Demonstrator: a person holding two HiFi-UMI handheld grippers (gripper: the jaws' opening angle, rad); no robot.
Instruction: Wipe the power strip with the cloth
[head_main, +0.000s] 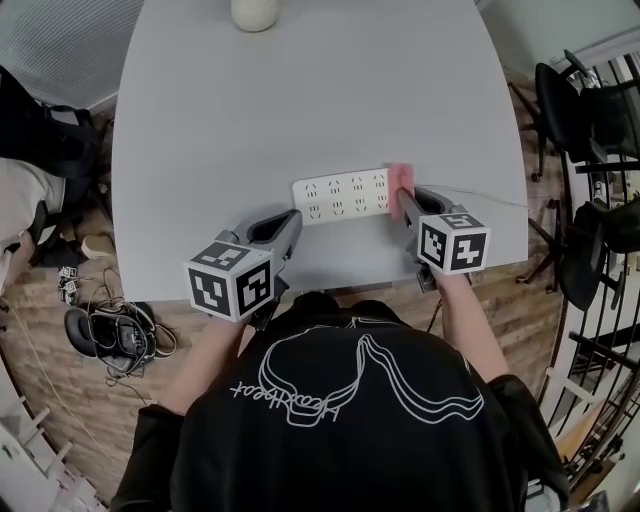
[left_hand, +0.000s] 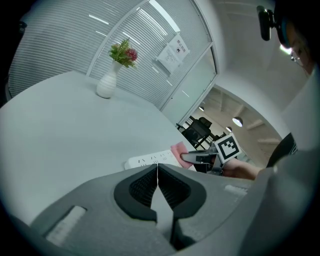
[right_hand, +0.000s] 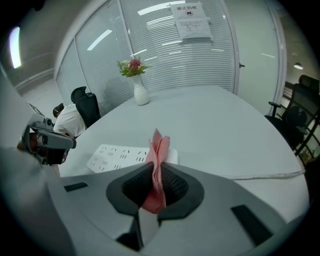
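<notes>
The right gripper (head_main: 404, 203) reaches forward, fingers clenched on the pink cloth (head_main: 401, 178) at the right end of the power strip (head_main: 340, 195) lying crosswise on the tabletop (head_main: 300, 100); the left gripper (head_main: 288, 228) has its fingers closed, empty

Pink cloth (right_hand: 158, 150); white power strip (head_main: 342, 194); pale grey table (head_main: 300, 90); white vase (left_hand: 105, 86).

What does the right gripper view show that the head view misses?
Right gripper view only: jaws shut on a fold of the pink cloth; flowers in the white vase. Head view only: the person's black shirt, floor cables. Both: power strip with the cloth at its right end, the vase, the table.
</notes>
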